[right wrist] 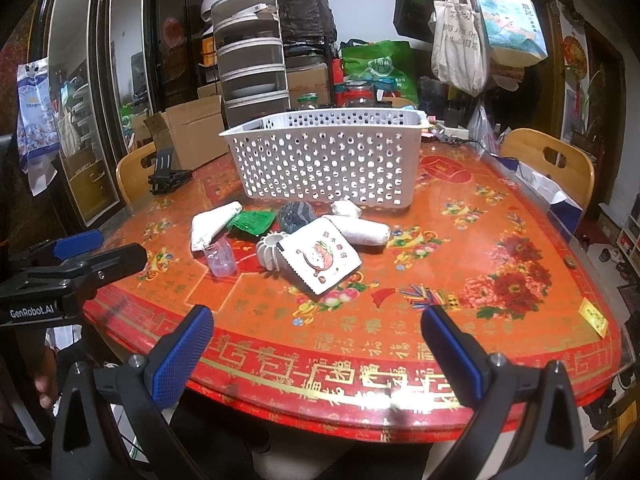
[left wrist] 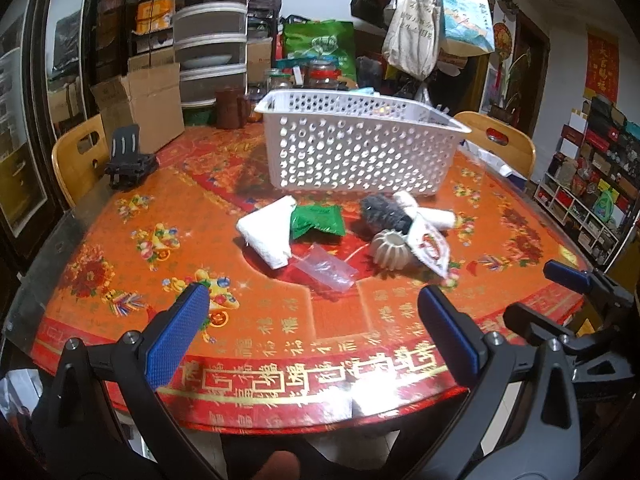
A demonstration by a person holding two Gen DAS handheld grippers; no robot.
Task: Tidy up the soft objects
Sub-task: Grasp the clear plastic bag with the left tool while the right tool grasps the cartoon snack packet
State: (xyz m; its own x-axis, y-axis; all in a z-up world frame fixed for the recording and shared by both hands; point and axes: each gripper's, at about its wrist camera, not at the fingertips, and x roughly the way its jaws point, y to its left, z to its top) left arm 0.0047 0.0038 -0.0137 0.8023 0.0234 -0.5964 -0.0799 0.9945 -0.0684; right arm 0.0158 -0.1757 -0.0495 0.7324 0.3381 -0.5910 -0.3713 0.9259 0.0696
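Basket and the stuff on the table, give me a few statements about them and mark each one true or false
1. The white basket stands upright on the table. True.
2. The green packet lies inside the basket. False: it lies on the table in front of it.
3. The left gripper is open and holds nothing. True.
4. The right gripper is clamped on the folded white towel. False: it is open and empty, and the towel lies on the table.
5. The snack pouch leans on the ribbed white object. True.

Black gripper (left wrist: 312,312) frames, blue textured pads (left wrist: 176,334), silver screws.
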